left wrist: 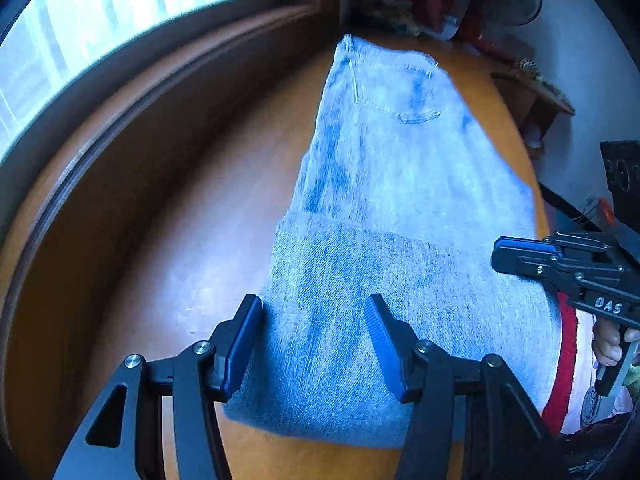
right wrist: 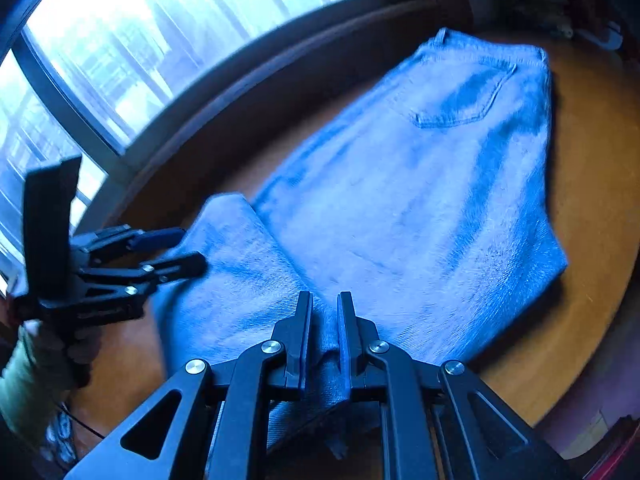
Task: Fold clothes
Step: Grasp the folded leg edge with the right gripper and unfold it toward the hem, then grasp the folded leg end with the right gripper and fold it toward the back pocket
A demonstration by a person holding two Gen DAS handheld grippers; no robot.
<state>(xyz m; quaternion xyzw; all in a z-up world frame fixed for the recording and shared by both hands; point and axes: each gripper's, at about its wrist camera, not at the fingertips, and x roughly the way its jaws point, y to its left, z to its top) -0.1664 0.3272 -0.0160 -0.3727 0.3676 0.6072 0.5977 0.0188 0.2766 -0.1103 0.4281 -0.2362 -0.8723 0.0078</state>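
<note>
The left gripper (left wrist: 316, 344) hovers with fingers spread wide, while beside it the right gripper (right wrist: 325, 332) pinches nearly closed, each gripped by a hand (left wrist: 610, 342).

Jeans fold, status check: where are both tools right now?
Left tool open over the folded leg end. Right tool shut on jeans fabric. Nothing blocking on the table.

Light-blue jeans (right wrist: 420, 200), near end folded over, flat on table.
</note>
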